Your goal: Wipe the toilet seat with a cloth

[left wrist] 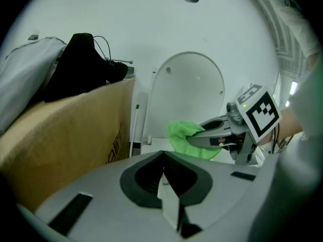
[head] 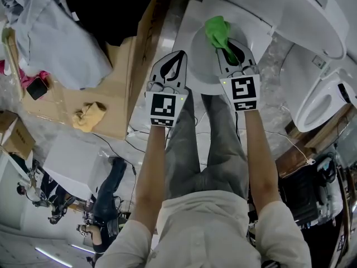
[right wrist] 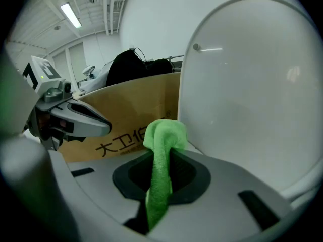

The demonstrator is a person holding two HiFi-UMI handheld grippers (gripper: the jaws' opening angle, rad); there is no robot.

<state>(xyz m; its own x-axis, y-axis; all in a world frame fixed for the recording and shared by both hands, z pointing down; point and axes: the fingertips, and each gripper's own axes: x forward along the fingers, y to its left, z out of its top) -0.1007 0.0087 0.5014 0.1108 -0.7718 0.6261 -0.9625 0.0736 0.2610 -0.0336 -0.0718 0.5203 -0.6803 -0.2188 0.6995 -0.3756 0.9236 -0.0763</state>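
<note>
**Head view.** Nearest the camera are the person's pale shirt and two bare forearms, reaching forward over grey trousers. The left gripper (head: 179,57) has its jaws together and carries nothing. The right gripper (head: 228,53) is clamped on a green cloth (head: 216,29), which bunches out beyond its tips over the toilet (head: 192,21). Seat and lid cannot be told apart from this angle. A cardboard box (head: 120,82) stands at the toilet's left side.

**Left gripper view.** The left gripper (left wrist: 164,178) is closed on itself, with nothing between the jaws. Ahead and to its right, the right gripper (left wrist: 204,134) holds the cloth (left wrist: 179,135) in front of the raised lid (left wrist: 194,87). A white ledge below the lid appears to be the toilet seat (left wrist: 153,146). The box (left wrist: 75,130) fills the left of the frame.

**Right gripper view.** The right gripper (right wrist: 159,195) is clamped on the cloth (right wrist: 162,145). The cloth forms a roll with its long axis along the jaws and its free end pointing ahead. The lid (right wrist: 252,84) stands upright close in front, to the right. The left gripper (right wrist: 83,121) sits off to the left, before the box (right wrist: 131,112).

**Assessment.** The cloth is in the right gripper, so that hand does the wiping. The seat is judged to lie ahead of and below the cloth's free end. The coming move calls for lowering that end onto the rim. Wiping contact is not confirmed.
</note>
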